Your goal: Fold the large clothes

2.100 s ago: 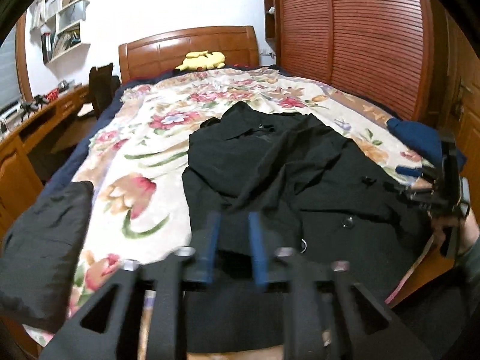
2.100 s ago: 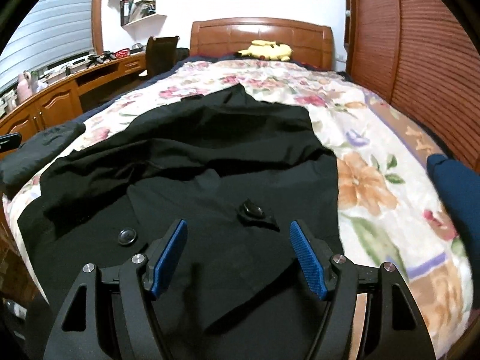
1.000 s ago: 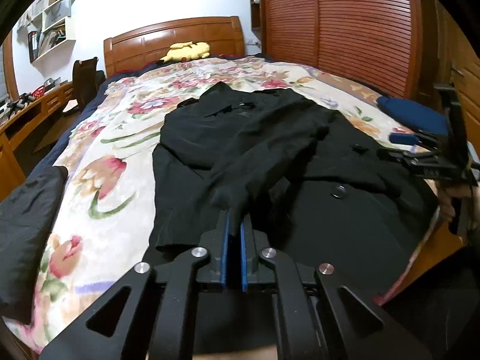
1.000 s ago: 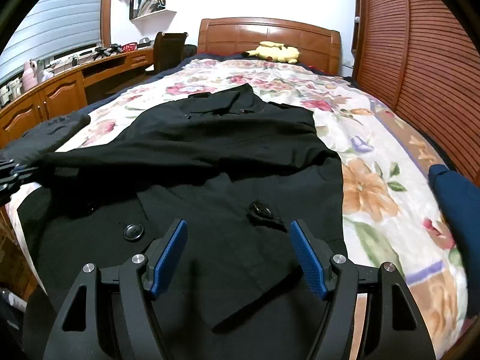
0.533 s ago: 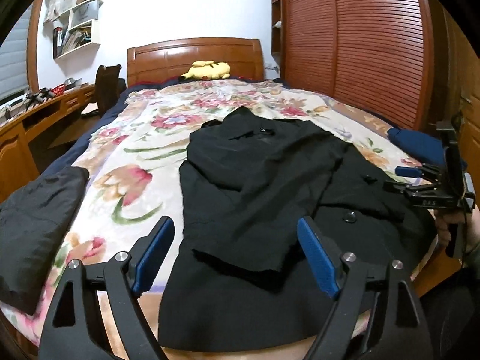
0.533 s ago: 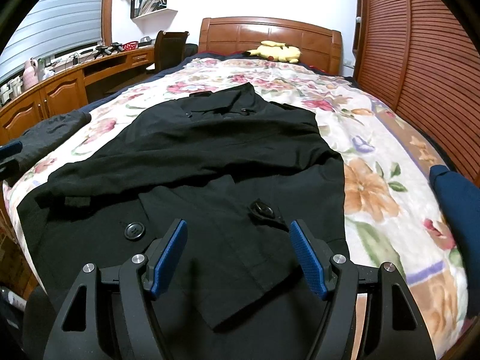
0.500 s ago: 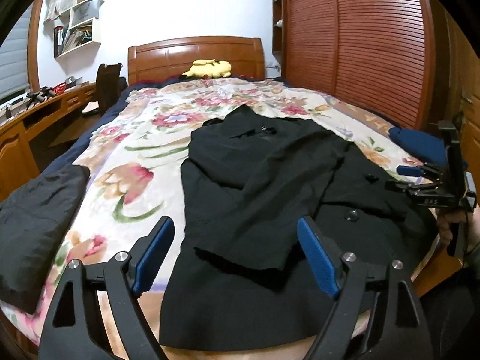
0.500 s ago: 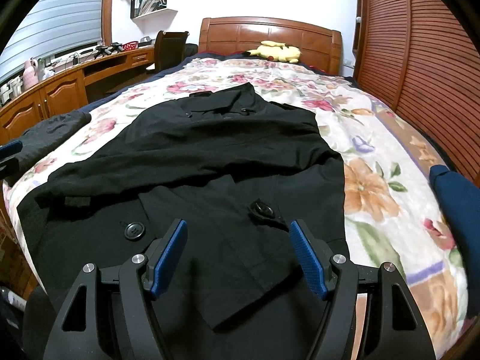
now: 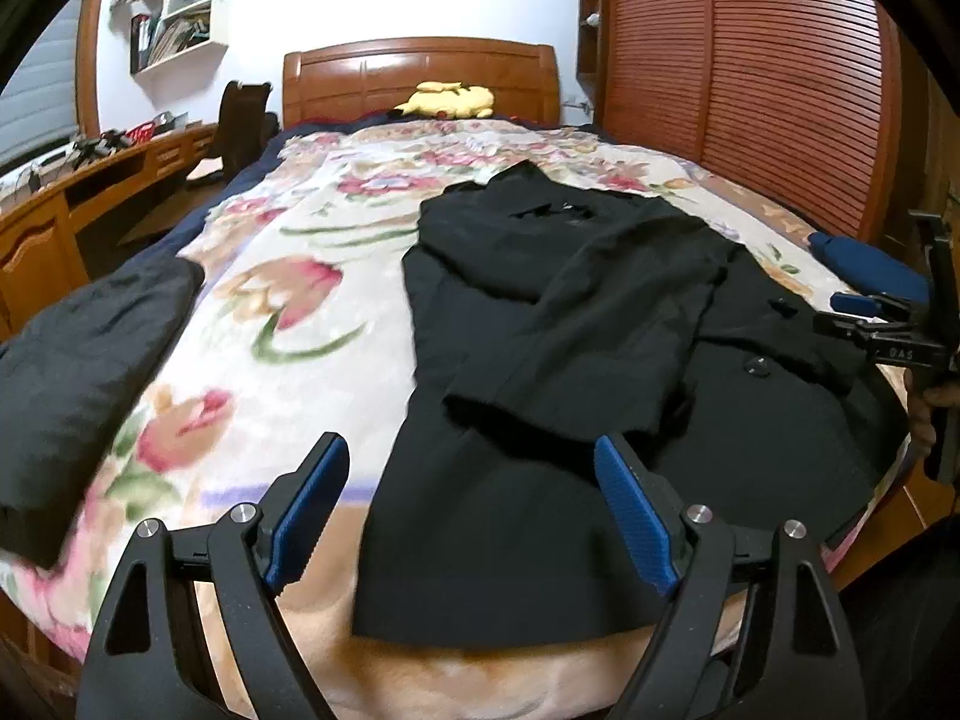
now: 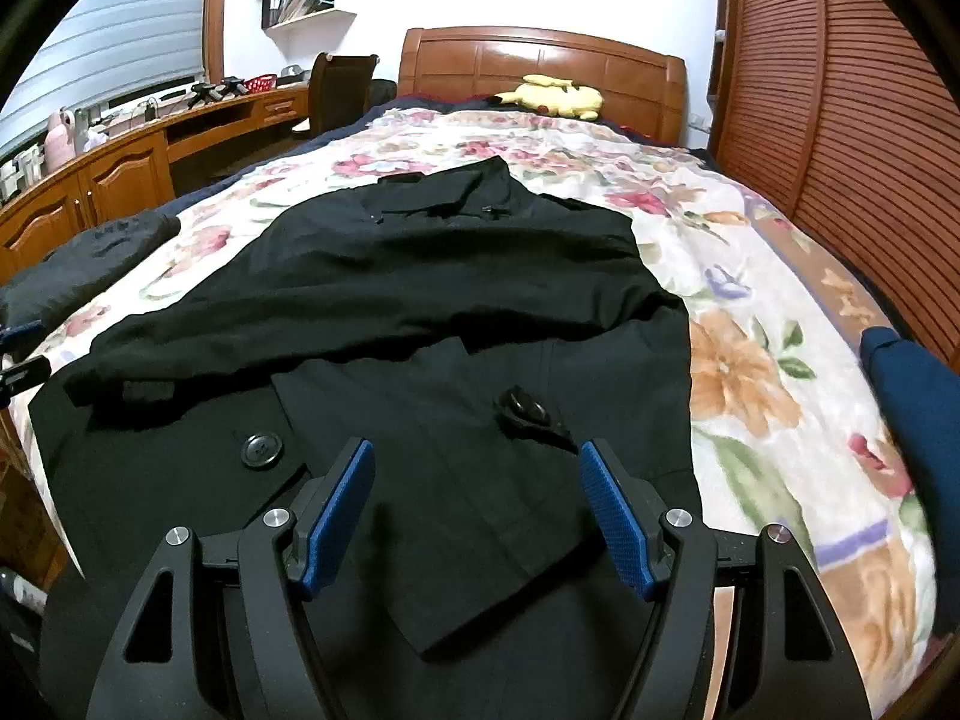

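Hand-held gripper [image 9: 474, 510] open, black coat [image 9: 570, 360] flat w/ sleeve folded across front

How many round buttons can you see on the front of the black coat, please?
2: one round black button near the coat's left front edge, another right of it, partly tucked in a fabric fold on the black coat. More may be hidden under the folded sleeve.
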A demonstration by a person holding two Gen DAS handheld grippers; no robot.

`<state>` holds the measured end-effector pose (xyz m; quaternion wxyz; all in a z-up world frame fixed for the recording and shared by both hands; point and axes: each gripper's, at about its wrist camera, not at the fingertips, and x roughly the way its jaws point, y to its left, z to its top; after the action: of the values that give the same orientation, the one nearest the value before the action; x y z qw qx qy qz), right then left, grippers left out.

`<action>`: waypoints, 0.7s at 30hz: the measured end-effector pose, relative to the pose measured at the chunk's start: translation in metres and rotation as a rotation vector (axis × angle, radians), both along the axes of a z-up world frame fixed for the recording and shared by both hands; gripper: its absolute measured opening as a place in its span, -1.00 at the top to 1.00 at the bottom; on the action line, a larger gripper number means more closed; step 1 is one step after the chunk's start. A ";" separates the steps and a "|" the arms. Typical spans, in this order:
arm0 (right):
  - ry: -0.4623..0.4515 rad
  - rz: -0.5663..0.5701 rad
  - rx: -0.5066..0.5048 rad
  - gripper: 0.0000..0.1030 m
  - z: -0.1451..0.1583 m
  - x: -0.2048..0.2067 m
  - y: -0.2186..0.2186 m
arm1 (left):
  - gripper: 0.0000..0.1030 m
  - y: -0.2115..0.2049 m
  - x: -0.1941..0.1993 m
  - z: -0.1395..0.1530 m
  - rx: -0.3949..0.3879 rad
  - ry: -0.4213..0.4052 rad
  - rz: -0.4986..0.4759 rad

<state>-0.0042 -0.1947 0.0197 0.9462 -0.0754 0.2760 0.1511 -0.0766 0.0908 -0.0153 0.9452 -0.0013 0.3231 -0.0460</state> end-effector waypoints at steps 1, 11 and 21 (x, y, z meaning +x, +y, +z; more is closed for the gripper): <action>0.002 0.000 -0.005 -0.41 -0.001 0.000 0.001 | -0.64 0.003 0.000 -0.003 -0.004 0.006 0.006; 0.066 0.002 -0.061 -0.41 -0.015 0.014 0.011 | -0.64 0.020 0.002 -0.025 -0.004 0.061 0.051; 0.143 -0.003 -0.059 -0.65 -0.028 0.032 0.015 | -0.64 0.023 0.004 -0.037 0.006 0.081 0.049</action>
<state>0.0275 -0.1801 -0.0083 0.9216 -0.0918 0.3475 0.1464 -0.0727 0.1133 -0.0523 0.9323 -0.0084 0.3609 -0.0219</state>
